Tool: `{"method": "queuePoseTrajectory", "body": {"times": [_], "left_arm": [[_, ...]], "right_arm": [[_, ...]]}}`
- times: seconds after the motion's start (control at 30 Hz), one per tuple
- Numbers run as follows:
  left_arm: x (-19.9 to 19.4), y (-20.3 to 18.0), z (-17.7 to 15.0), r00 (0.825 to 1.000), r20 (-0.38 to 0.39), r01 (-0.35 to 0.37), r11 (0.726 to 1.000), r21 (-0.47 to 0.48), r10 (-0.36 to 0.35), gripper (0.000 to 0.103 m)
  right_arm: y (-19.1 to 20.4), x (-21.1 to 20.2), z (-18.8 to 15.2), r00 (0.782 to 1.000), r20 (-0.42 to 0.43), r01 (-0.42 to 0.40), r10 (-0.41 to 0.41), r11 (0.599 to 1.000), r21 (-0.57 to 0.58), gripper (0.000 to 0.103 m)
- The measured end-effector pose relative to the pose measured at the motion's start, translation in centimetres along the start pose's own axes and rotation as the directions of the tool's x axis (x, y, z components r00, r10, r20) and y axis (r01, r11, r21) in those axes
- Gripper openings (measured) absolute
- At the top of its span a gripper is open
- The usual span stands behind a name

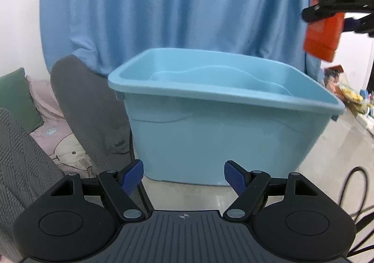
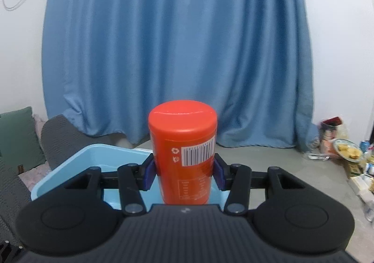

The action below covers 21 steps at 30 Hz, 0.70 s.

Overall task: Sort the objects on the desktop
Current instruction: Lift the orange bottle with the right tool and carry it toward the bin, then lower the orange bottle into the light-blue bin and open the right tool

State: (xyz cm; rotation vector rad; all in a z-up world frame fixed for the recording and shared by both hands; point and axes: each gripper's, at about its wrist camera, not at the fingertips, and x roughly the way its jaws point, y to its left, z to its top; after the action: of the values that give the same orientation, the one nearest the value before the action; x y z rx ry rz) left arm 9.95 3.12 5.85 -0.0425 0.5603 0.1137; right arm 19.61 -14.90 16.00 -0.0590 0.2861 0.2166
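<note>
Right gripper (image 2: 184,173) clamped on an upright orange canister (image 2: 183,153) with a barcode label, held above the near edge of a light blue bin (image 1: 224,136), left gripper (image 1: 183,177) spread wide and empty, facing the bin's side, blue curtain (image 2: 177,48) behind

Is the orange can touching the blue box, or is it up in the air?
Apart. In the left wrist view the orange can hangs in the right gripper high above the blue box, with curtain showing between them.
</note>
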Motion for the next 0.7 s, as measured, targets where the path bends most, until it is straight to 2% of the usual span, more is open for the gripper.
{"method": "queuePoseTrajectory", "body": {"times": [0.13, 0.3, 0.7], "left_arm": [[0.2, 0.1, 0.2, 1.000, 0.002, -0.003, 1.000, -0.010, 0.003, 0.078], [0.7, 0.4, 0.3, 1.000, -0.011, -0.009, 1.000, -0.030, 0.009, 0.078], [1.3, 0.4, -0.1, 0.999, -0.033, -0.019, 0.999, -0.035, 0.018, 0.078]], "right_arm": [[1.4, 1.5, -0.2, 0.999, -0.011, -0.033, 0.033, 0.999, -0.016, 0.050], [2.2, 3.3, -0.9, 0.995, -0.066, -0.078, 0.077, 0.997, -0.005, 0.050], [2.9, 5.6, -2.8, 0.983, -0.159, -0.090, 0.087, 0.996, -0.010, 0.050]]}}
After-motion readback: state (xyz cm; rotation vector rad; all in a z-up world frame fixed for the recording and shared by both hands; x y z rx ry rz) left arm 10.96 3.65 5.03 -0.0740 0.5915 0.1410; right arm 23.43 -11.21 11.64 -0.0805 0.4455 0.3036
